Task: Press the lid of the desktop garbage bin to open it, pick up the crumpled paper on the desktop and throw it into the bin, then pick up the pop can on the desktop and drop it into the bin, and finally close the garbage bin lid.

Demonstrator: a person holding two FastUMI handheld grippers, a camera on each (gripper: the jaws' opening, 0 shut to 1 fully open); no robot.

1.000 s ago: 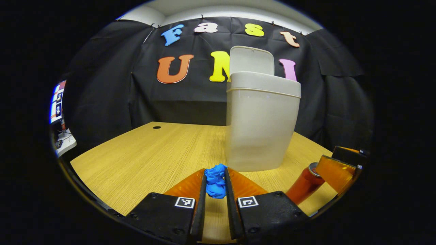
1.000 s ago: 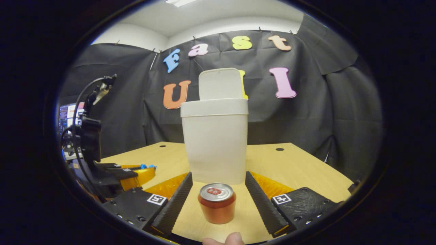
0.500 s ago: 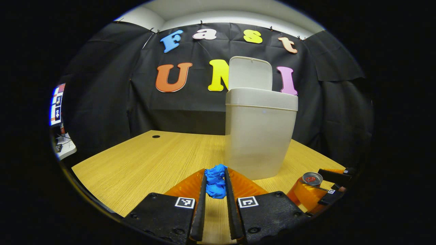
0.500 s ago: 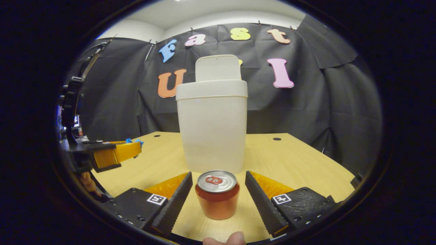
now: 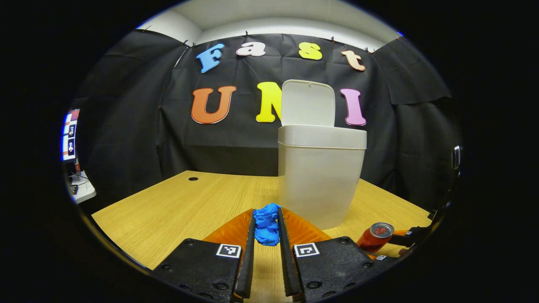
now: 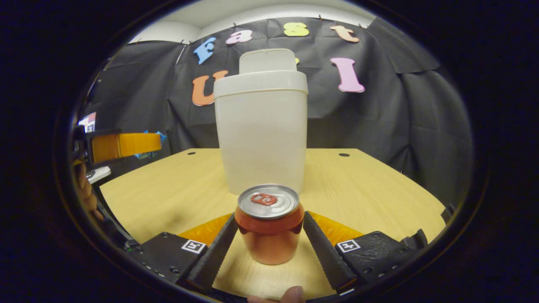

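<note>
The white bin (image 5: 322,181) stands on the wooden table (image 5: 177,206) with its lid (image 5: 308,103) flipped upright. My left gripper (image 5: 266,213) is shut on the blue crumpled paper (image 5: 266,229) and holds it above the table, left of the bin. In the right gripper view the bin (image 6: 263,139) is straight ahead, and the left gripper (image 6: 158,141) hangs at the left with the paper (image 6: 161,135) at its tip. The orange pop can (image 6: 269,227) stands upright between the fingers of my right gripper (image 6: 269,216), which is open. The can (image 5: 376,236) also appears low right in the left gripper view.
The table has cable holes at the back (image 5: 193,179) (image 6: 344,155). A screen (image 5: 69,134) and a white device (image 5: 82,189) sit beyond the table's left edge. A hand (image 6: 84,193) holds the left gripper. Bare tabletop lies left and right of the bin.
My left gripper has risen with the paper held in it. My right gripper has moved forward, so the can now stands between its fingers; their spread is unchanged.
</note>
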